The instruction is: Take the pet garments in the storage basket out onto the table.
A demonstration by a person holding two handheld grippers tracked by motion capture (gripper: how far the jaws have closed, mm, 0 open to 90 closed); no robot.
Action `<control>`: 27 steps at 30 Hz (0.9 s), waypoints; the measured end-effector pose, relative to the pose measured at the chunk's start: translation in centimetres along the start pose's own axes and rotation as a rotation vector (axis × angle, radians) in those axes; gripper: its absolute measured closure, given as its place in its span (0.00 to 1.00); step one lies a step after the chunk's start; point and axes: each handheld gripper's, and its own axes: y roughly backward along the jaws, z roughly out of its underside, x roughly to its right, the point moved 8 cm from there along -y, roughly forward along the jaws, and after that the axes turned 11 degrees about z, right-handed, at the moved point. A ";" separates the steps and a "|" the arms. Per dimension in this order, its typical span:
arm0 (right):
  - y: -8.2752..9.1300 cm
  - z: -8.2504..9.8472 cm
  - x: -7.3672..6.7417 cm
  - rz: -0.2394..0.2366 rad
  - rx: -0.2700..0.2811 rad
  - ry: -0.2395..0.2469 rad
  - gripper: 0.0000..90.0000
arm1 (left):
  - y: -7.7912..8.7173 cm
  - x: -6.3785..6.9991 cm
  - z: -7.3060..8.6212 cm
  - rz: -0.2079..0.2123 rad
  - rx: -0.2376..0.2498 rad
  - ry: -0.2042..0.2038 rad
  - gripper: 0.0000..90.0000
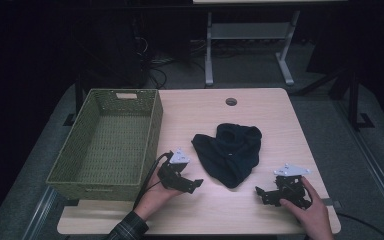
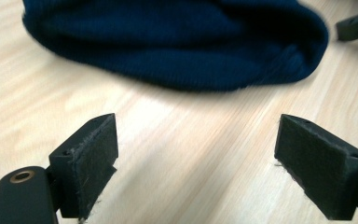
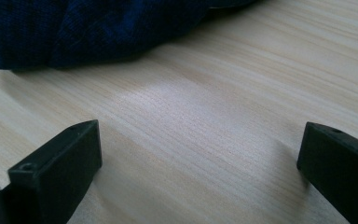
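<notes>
**Both grippers wide open, dark garment waiting between them**

The counter [image 1: 260, 107] took up most of the high view, pale wood grain, with a small round hole [image 1: 231, 101] up at its twelve o'clock edge. Over on the nine o'clock side sat the green woven basket [image 1: 75, 145], a long rectangular one, its near end hanging past the counter's front edge.

Dead centre of the counter lay the dark blue knitted garment [image 1: 228, 152], crumpled in a loose heap and tapering to a point toward six o'clock. It rested flat on the wood, apart from the basket and touched by neither tool.

Down at seven o'clock from that heap, the left gripper [image 1: 196, 183] was held in the person's left hand [image 1: 155, 192], plaid sleeve [image 1: 127, 229] just showing at the bottom edge. In the left gripper view its jaws stood spread wide with bare wood between them, and the garment [image 2: 177, 42] lay straight ahead at twelve o'clock, near but not touched.

At five o'clock from the heap, the right gripper [image 1: 260, 192] sat in the right hand [image 1: 307, 210], pointing toward nine o'clock. The right gripper view showed its jaws parted just as wide, nothing held, and the garment's edge [image 3: 74, 32] lay off at eleven o'clock, a clear strip of wood before it.
</notes>
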 end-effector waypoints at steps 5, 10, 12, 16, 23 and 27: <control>0.0 0.0 0.0 0.000 0.000 0.001 0.00 | -0.8 0.0 0.9 -0.024 -0.033 -0.007 0.14; 0.0 0.0 0.0 0.000 0.000 0.002 0.00 | -1.5 0.3 1.6 -0.033 -0.059 -0.030 0.14; 0.0 0.0 0.0 0.000 0.000 0.002 0.00 | -1.5 0.3 1.7 -0.039 -0.056 -0.037 0.14; 0.0 0.0 0.0 0.000 0.000 0.002 0.00 | -1.5 0.2 2.0 -0.058 -0.013 -0.079 0.14; 0.0 0.0 0.0 0.000 0.000 0.002 0.00 | -1.5 0.2 2.1 -0.058 -0.009 -0.080 0.14; 0.0 0.0 0.0 0.000 0.000 0.002 0.00 | -1.5 0.2 2.1 -0.059 -0.009 -0.078 0.14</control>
